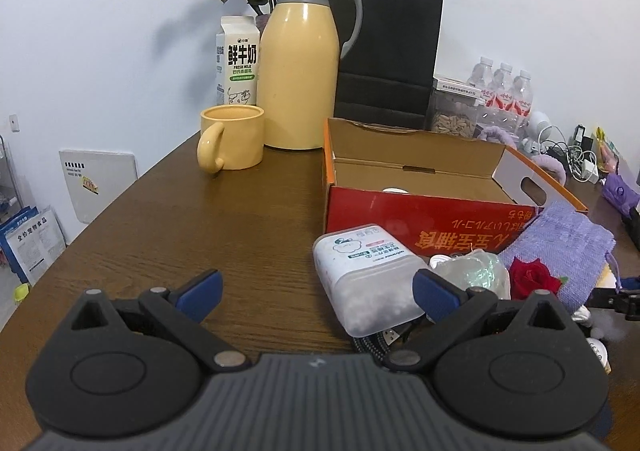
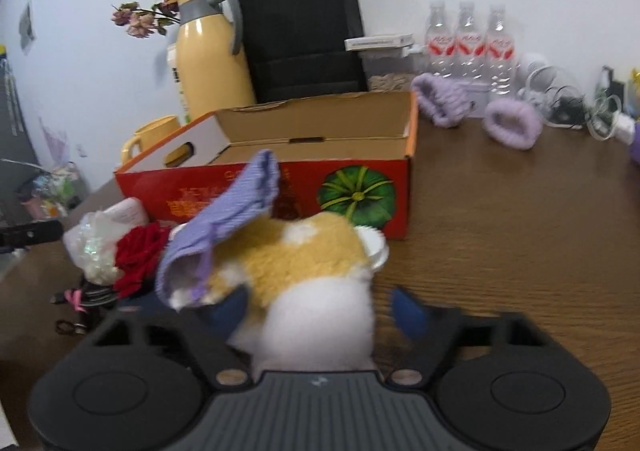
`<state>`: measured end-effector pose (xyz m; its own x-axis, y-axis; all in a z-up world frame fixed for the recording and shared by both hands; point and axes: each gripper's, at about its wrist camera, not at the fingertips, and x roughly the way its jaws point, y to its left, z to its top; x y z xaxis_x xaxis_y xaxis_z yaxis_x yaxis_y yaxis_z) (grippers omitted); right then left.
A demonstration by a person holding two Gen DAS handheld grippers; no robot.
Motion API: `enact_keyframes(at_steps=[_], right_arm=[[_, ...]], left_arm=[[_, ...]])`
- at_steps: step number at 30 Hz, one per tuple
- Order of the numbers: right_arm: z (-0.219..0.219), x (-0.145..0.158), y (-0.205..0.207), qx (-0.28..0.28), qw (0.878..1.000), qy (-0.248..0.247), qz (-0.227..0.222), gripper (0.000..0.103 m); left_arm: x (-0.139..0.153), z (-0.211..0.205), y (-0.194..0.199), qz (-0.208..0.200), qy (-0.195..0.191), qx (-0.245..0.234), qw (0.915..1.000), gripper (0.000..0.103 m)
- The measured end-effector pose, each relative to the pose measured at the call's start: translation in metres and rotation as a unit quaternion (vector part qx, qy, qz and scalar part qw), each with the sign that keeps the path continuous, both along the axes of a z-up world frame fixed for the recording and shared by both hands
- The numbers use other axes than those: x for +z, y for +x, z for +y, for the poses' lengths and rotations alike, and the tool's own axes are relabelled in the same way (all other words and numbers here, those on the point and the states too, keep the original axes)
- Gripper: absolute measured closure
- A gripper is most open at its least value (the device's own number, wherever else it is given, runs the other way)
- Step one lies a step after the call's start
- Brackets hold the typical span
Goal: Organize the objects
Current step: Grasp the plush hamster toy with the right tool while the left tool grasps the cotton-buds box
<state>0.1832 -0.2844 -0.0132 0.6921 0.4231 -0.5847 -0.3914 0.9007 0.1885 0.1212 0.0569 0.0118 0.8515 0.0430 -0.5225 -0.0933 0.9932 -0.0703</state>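
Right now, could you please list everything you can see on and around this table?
Brown wooden table: one.
Red-orange cardboard box: one, open, centre.
Yellow thermos jug: one, behind box.
Yellow ceramic mug: one, beside jug.
White milk carton: one, behind mug.
Black paper bag: one, rear.
Clear water bottles: three, rear right.
Lilac knitted pouch: one, before box.
Red fabric rose: one, beside pouch.
Yellow-white plush toy: one, between right gripper jaws.
Left gripper: open.

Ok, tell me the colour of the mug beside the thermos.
Pale yellow mug, clearest in the left wrist view.
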Motion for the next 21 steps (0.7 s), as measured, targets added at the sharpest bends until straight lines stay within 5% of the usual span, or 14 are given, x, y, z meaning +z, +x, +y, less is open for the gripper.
enact_keyframes(at_steps=[5, 15, 21], right_arm=[[0.000, -0.002, -0.009, -0.004, 1.000, -0.001, -0.020, 0.056], [-0.015, 0.019, -0.037, -0.086, 0.987, -0.049, -0.129, 0.056], [-0.024, 0.023, -0.037, -0.095, 0.984, -0.056, -0.139, 0.056]], left_arm=[[0.001, -0.002, 0.002, 0.001, -0.001, 0.002, 1.0000, 0.000], [0.003, -0.011, 0.013, 0.011, -0.006, 0.003, 0.9999, 0.000], [0.003, -0.016, 0.041, 0.036, -0.032, 0.015, 0.9987, 0.000]])
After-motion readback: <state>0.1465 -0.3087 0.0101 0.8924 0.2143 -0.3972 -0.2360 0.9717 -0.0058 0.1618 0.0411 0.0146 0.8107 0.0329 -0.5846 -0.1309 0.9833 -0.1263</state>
